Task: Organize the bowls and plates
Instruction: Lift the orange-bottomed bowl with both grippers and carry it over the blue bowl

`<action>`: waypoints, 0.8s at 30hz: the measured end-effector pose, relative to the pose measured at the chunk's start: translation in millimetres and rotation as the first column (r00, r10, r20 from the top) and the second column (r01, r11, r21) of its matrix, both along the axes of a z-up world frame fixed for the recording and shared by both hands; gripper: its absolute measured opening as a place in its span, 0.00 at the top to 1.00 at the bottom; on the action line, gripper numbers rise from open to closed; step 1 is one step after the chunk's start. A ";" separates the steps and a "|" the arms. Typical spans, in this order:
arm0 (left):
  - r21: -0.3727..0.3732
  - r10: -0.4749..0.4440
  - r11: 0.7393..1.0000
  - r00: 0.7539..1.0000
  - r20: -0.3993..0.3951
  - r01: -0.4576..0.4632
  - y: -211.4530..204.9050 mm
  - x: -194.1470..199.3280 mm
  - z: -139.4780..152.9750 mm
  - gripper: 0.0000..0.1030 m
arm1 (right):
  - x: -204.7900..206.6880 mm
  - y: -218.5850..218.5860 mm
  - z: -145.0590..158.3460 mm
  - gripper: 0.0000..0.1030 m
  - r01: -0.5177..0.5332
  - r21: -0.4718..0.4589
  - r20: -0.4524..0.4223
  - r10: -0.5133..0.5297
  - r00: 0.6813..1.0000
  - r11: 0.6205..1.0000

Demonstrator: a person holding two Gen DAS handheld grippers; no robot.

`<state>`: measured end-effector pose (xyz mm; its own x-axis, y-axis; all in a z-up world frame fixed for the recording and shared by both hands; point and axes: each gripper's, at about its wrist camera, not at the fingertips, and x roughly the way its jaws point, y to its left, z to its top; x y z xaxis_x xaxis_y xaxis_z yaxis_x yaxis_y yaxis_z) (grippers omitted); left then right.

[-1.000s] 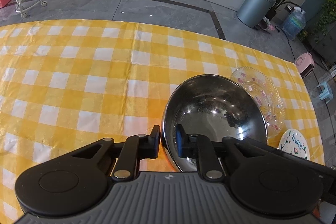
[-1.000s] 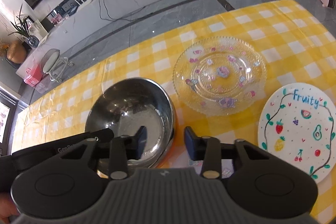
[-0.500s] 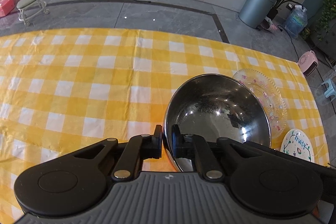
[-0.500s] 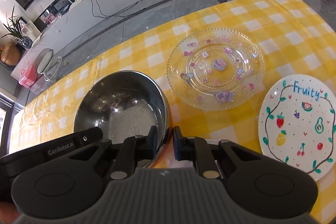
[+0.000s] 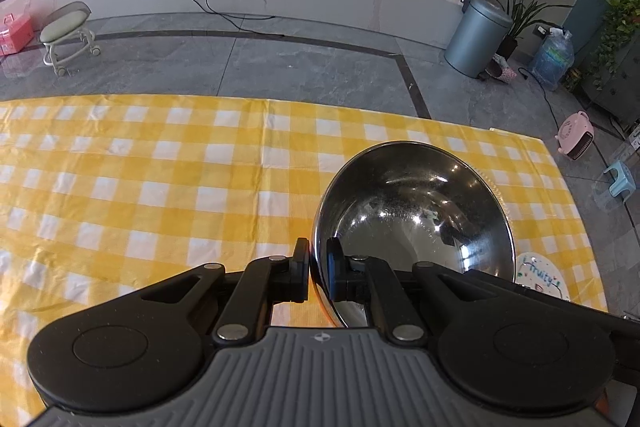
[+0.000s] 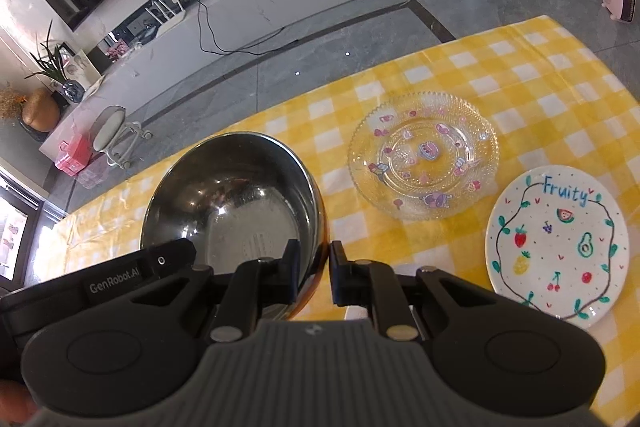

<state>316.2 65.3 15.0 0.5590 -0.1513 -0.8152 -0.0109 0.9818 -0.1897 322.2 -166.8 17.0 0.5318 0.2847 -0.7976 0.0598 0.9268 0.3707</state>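
A steel bowl (image 5: 416,211) (image 6: 232,199) hangs tilted above the yellow checked tablecloth (image 5: 160,179). My left gripper (image 5: 318,269) is shut on its left rim. My right gripper (image 6: 314,269) is shut on its right rim. A clear glass plate (image 6: 424,155) with pink pictures lies on the cloth right of the bowl. A white "Fruity" plate (image 6: 556,247) lies nearer and further right; its edge shows in the left wrist view (image 5: 540,279).
The table's far edge (image 5: 280,101) meets a grey tiled floor. A grey bin (image 5: 476,39), a small stool (image 5: 68,35) and a pink heater (image 5: 576,135) stand on the floor beyond.
Both grippers have closed on the bowl's rim, the right one from wide open. The bowl has lifted and tilted off the cloth, now covering the glass plate in the left wrist view.
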 end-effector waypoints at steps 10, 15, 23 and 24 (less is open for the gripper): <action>0.004 -0.001 1.000 1.000 0.018 0.001 1.0 -39.8 30.3 0.91 | -44.4 0.3 30.9 0.87 -0.025 0.025 0.022 0.024 0.999 0.999; -0.012 0.007 1.000 1.000 0.017 -0.007 4.8 -63.0 40.2 0.91 | -72.3 2.8 43.1 0.87 -0.048 0.016 0.020 0.047 0.999 0.999; -0.051 0.032 0.998 0.999 0.016 -0.031 14.7 -106.1 52.8 0.92 | -121.4 1.8 59.8 0.87 -0.064 0.034 0.031 0.063 0.998 0.997; -0.052 0.036 0.998 0.999 0.017 -0.035 14.6 -111.5 54.3 0.91 | -127.7 1.7 61.5 0.87 -0.066 0.035 0.033 0.065 0.997 0.997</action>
<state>204.7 79.9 69.3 0.5796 -0.1728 -0.7964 -0.0420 0.9696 -0.2409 194.5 -165.2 78.5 0.5360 0.3479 -0.7692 -0.0132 0.9145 0.4044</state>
